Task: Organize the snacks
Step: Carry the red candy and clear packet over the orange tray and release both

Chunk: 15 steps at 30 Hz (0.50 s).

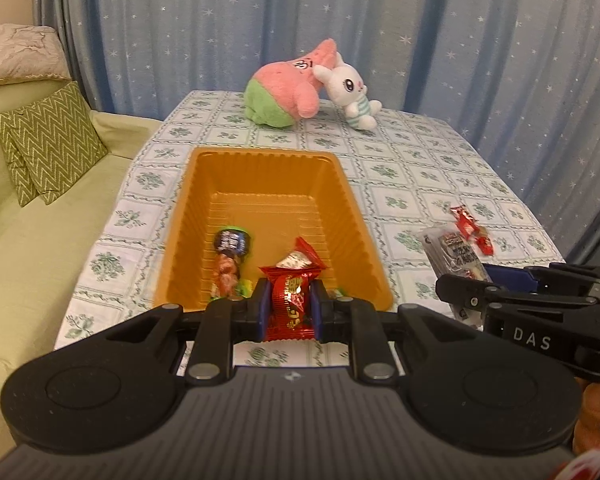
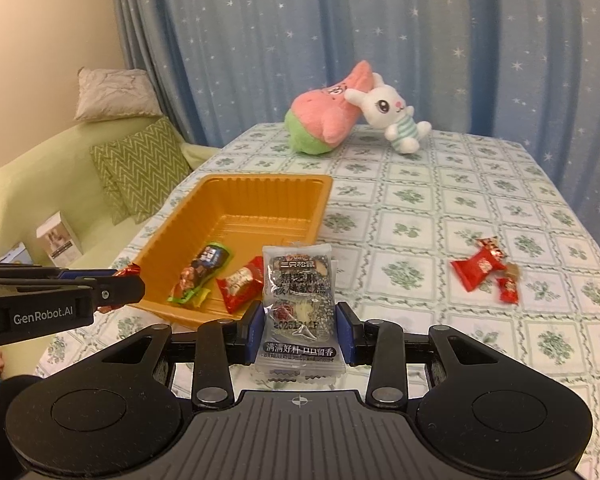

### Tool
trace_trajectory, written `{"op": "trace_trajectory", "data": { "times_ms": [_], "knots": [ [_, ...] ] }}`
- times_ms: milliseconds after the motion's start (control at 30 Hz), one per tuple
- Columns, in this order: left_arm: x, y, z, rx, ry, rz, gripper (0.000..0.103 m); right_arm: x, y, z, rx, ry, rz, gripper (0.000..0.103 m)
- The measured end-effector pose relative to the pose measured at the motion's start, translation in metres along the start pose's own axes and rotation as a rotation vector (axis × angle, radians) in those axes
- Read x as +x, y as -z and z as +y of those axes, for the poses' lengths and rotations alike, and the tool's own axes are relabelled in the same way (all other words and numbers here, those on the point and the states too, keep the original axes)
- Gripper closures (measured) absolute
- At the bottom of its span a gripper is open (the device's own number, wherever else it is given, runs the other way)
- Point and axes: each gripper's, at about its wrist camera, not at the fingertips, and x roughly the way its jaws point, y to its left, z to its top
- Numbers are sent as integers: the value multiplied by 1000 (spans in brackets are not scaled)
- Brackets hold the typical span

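An orange tray sits on the tablecloth and holds a dark-and-green snack pack and a red packet. My left gripper is shut on a red snack packet above the tray's near rim. It shows at the left of the right wrist view. My right gripper is shut on a grey sesame cake packet to the right of the tray. It shows in the left wrist view. Red candies lie on the cloth at the right.
A pink-and-green plush and a white rabbit plush lie at the table's far edge. A green sofa with zigzag cushions stands left of the table. Blue starred curtains hang behind.
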Motion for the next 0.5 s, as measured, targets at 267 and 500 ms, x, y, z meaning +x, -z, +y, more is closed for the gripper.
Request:
{"op": "trace_trajectory", "data": {
  "times_ms": [267, 500],
  "knots": [
    [20, -16, 20, 20, -6, 10, 85, 28, -13, 9, 4, -19, 15, 65],
    [41, -26, 32, 23, 10, 26, 85, 52, -23, 8, 36, -17, 26, 65]
  ]
}}
